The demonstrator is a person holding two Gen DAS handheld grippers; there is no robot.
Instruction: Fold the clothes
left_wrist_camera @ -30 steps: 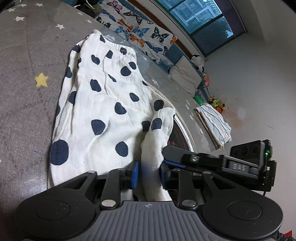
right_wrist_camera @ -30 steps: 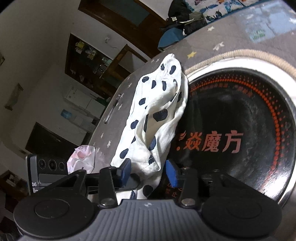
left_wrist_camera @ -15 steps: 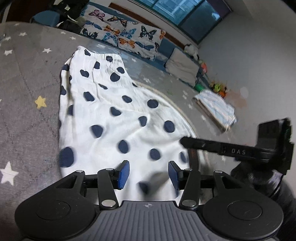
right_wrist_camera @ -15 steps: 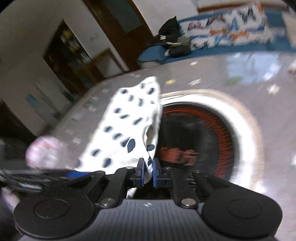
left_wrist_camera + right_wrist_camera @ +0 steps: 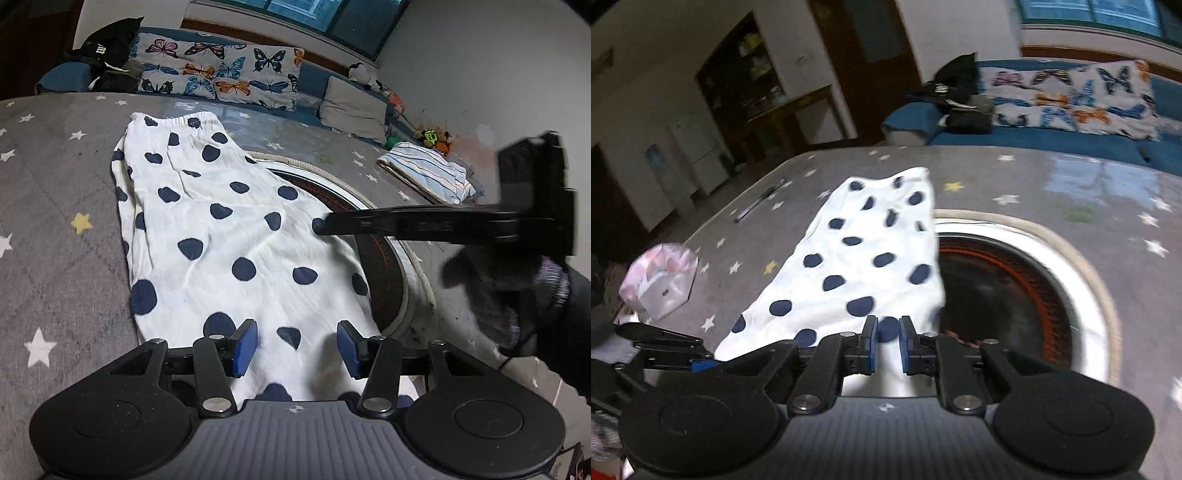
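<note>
The right tool [image 5: 886, 345], its blue pads opening a little from nearly closed, has the near hem of the white, navy-dotted garment [image 5: 864, 258] between them; whether the pads still press the cloth cannot be told. The left tool [image 5: 297, 347] stands about half open above the same hem, gripping nothing, cloth lying beneath and between its pads. A gloved hand [image 5: 509, 295] carries the right tool across the left wrist view. The garment lies spread flat on the grey, star-printed worktop [image 5: 55, 236], its elastic waistband at the far end and one edge draped over a round black cooktop [image 5: 1008, 284] ringed in red. To fold cleanly, both tools should likely pinch matching hem corners (keeping the thin, crinkled cotton taut) before carrying them toward the waistband.
</note>
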